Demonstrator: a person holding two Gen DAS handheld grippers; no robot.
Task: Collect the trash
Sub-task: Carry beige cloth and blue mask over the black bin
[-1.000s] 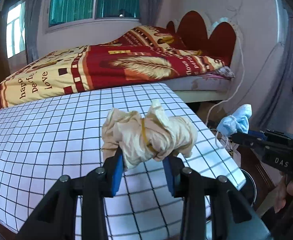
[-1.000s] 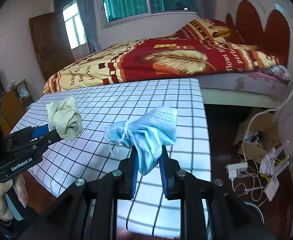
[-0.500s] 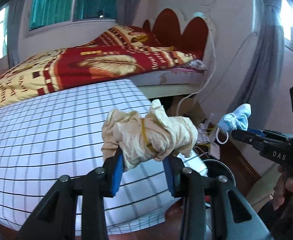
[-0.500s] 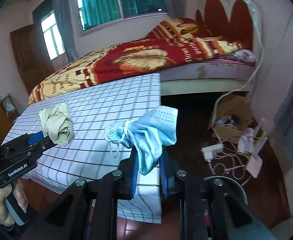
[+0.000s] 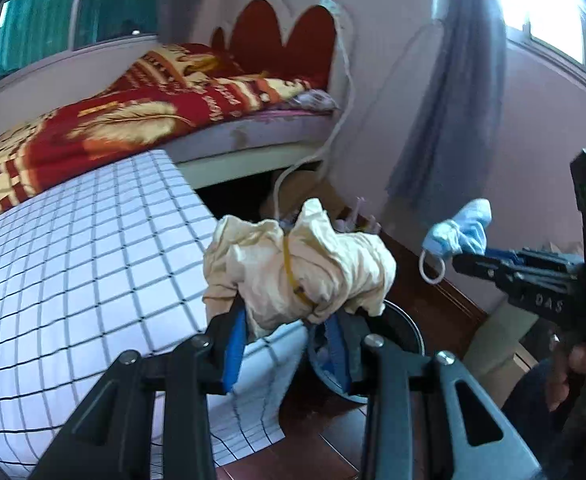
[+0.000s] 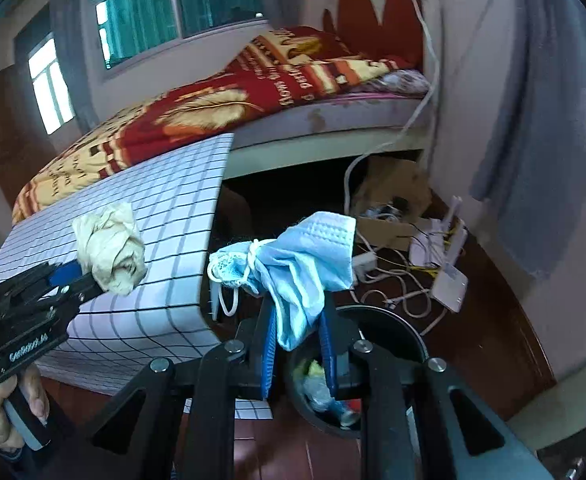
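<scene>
My left gripper [image 5: 287, 334] is shut on a crumpled beige wad of paper [image 5: 297, 268] tied with a rubber band; the wad also shows in the right wrist view [image 6: 109, 248]. My right gripper [image 6: 299, 340] is shut on a crumpled blue face mask [image 6: 293, 264], which also shows in the left wrist view [image 5: 459, 232]. A black round trash bin [image 6: 389, 332] stands on the floor just beyond the table's right end, below both grippers, with some trash inside. It shows partly behind the left gripper [image 5: 401, 328].
A table with a white grid-pattern cloth [image 5: 73, 264] lies to the left. A bed with a red and yellow blanket [image 6: 213, 108] stands behind. Cables, a power strip and white routers [image 6: 445, 280] lie on the wooden floor by the wall.
Both grippers have swung right, off the table, with their loads still held. The trash bin has come into view below them.
</scene>
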